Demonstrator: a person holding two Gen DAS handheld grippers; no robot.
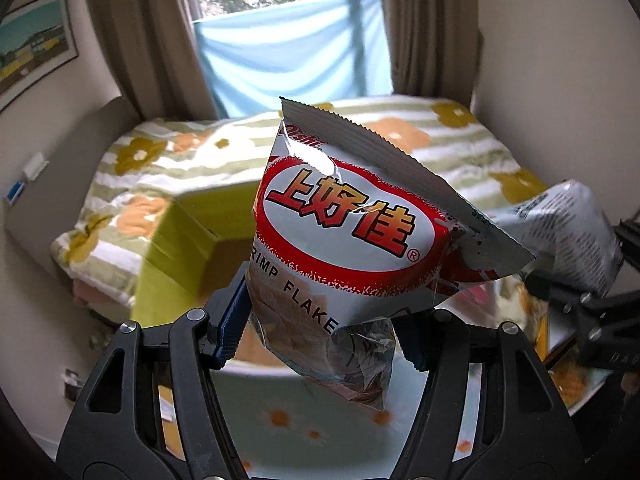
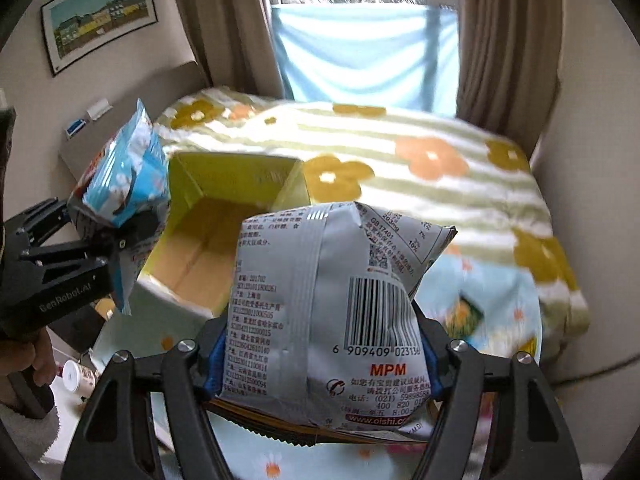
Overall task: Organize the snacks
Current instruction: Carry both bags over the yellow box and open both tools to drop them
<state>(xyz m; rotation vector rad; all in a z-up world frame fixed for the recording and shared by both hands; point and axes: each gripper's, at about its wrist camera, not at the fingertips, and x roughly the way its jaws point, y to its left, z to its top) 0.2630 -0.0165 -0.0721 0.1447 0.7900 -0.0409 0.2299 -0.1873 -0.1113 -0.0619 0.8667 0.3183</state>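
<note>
A shrimp flakes bag (image 1: pixel 340 240) is being held aloft, pinched at its lower part by the left gripper (image 1: pixel 316 332), while a second snack bag (image 2: pixel 328 320), barcode side showing, is being clamped between the blue pads of the right gripper (image 2: pixel 320 364). Just beyond both, an open yellow-green cardboard box (image 2: pixel 224 216) is being shown on a floral table (image 2: pixel 496 292), with a flower-patterned bed (image 2: pixel 420 160) and curtained window (image 2: pixel 360 48) behind.

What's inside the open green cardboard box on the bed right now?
In the right wrist view the green box shows only bare brown floor and walls, no snacks. Its near corner is hidden behind the silver snack bag held in the right gripper.
</note>
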